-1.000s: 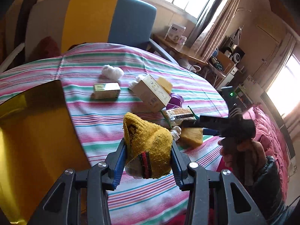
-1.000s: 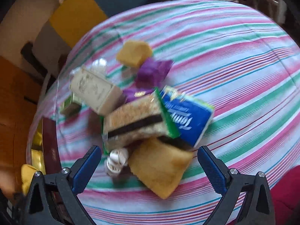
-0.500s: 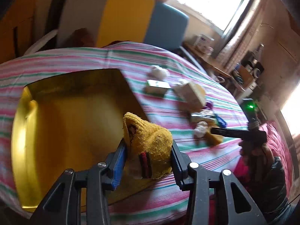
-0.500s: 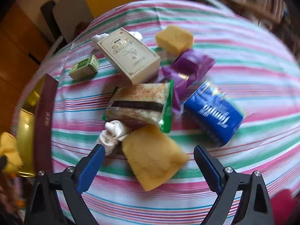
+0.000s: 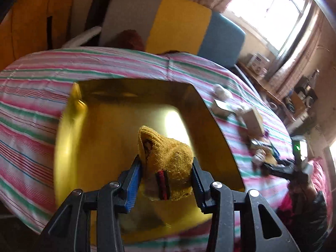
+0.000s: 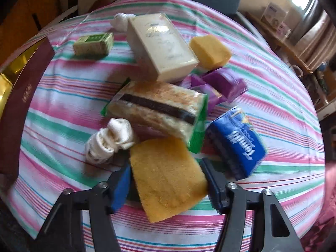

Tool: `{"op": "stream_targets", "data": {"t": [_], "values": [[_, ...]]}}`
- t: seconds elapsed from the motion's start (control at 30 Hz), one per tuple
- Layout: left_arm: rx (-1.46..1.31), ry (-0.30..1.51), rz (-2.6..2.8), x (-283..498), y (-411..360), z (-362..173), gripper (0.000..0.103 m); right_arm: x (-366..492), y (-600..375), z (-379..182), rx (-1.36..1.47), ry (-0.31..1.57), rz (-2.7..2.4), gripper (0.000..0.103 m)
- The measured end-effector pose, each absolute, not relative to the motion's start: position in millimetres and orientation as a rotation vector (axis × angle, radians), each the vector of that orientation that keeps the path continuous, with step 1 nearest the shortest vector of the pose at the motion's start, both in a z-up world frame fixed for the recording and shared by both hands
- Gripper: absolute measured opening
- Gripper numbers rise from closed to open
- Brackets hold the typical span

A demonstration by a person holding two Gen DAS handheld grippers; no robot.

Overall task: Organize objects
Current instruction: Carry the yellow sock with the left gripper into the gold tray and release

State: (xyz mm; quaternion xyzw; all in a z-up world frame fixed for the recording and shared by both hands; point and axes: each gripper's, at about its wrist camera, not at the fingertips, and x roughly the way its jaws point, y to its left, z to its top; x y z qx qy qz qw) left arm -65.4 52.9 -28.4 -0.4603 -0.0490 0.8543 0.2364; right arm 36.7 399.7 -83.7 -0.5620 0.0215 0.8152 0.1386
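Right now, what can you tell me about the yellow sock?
The yellow sock is knitted, fuzzy cotton by its look, bunched into a lump. A red and dark striped band shows near its lower edge. The left gripper pinches it on both sides with its blue pads and holds it up over the shiny gold box.

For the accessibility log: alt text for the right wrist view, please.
The right gripper, jaws just closing, straddles a yellow sponge lying on the striped tablecloth. Behind it lie a rolled white sock, a blue tissue pack and a cream box.
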Motion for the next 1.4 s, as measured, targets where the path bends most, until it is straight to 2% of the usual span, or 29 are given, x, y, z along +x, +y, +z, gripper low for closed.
{"op": "stream_targets", "data": {"t": [0.23, 0.53, 0.67, 0.77, 0.87, 1.4], "values": [[-1.297, -0.091, 2.455, -121, 26, -34, 0.044, 30, 404, -90, -1.653, 0.105, 2.345, 0.062], [-1.378, 0.09, 2.483, -187, 34, -62, 0.046, 24, 415, -93, -1.651, 0.173, 2.35, 0.064], [-1.417, 0.157, 2.51, -205, 35, -72, 0.053, 27, 418, -93, -1.649, 0.162, 2.348, 0.064], [-1.409, 0.154, 2.519, -208, 34, -73, 0.068, 25, 420, -93, -1.648, 0.151, 2.345, 0.066], [-1.362, 0.146, 2.538, -202, 34, -63, 0.081, 22, 424, -93, -1.648, 0.155, 2.337, 0.068], [-1.062, 0.079, 2.764, -69, 39, -9, 0.081, 33, 406, -98, -1.639, 0.135, 2.327, 0.069]]}}
